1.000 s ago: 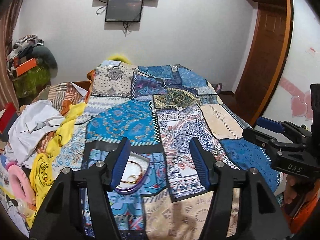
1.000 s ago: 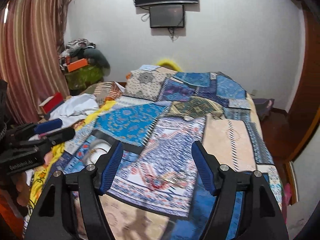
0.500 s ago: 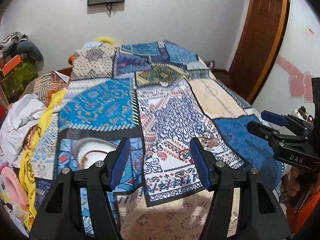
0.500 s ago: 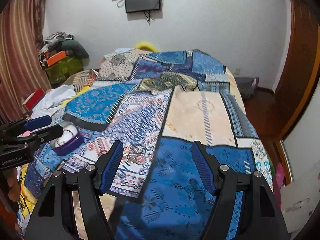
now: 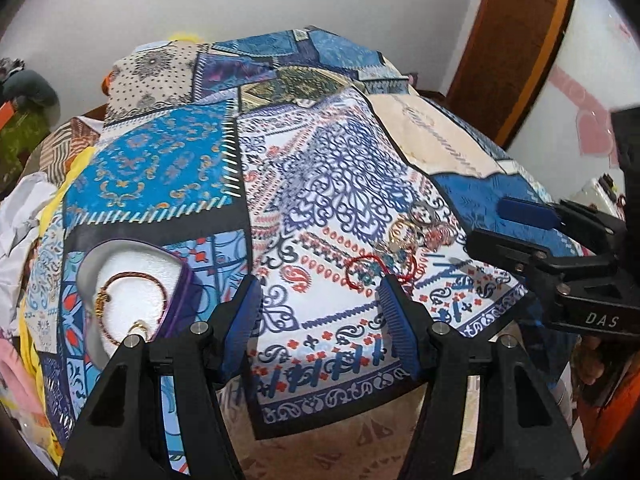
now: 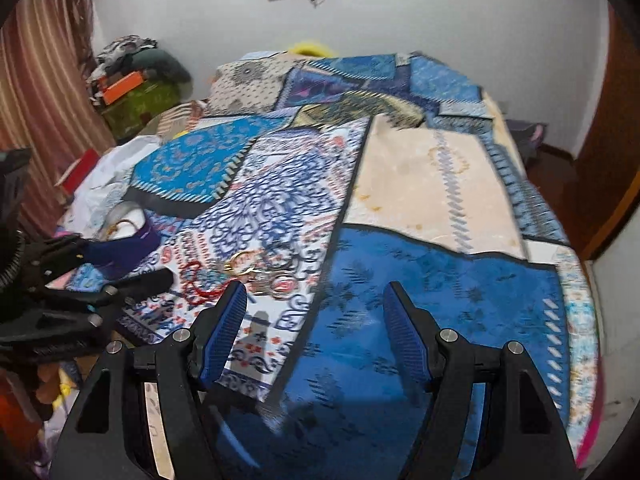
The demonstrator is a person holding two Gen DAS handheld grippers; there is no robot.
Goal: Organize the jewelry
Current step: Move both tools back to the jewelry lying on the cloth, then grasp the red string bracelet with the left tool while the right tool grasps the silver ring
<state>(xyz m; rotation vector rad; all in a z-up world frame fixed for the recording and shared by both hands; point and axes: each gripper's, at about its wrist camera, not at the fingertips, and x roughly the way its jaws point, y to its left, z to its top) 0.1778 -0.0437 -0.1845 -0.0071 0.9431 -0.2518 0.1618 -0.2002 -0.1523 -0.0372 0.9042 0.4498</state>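
Sorting looks barely begun, judging by how things lie. An open purple jewelry case (image 5: 132, 300) with a white lining sits on the patchwork bedspread (image 5: 320, 184) of the bed, at the left of the left wrist view; inside it are a thin reddish-brown bangle (image 5: 132, 304) and a small gold piece (image 5: 140, 326) near its front edge. That much seems already put away. Well apart from the case, toward the near right of the bed, a loose jewelry pile (image 5: 400, 248) lies on the white-and-blue patch: a red cord bracelet (image 5: 360, 274), a gold ring-shaped piece (image 5: 402, 230), some silvery and reddish hoops, tangled together; exact count cannot be told. The left hand-held gripper (image 5: 320, 300) hovers with jaws standing wide and nothing between them, its right fingertip just in front of the red cord. The right hand-held gripper (image 6: 316, 320) is likewise wide and empty, above the blue patch, the pile just beyond its left finger. The right wrist view is motion-blurred. Left to do, as I judge it: pick each loose piece from the pile and carry it across to the case. Thin cords and small hoops on soft cloth may be awkward to pinch.
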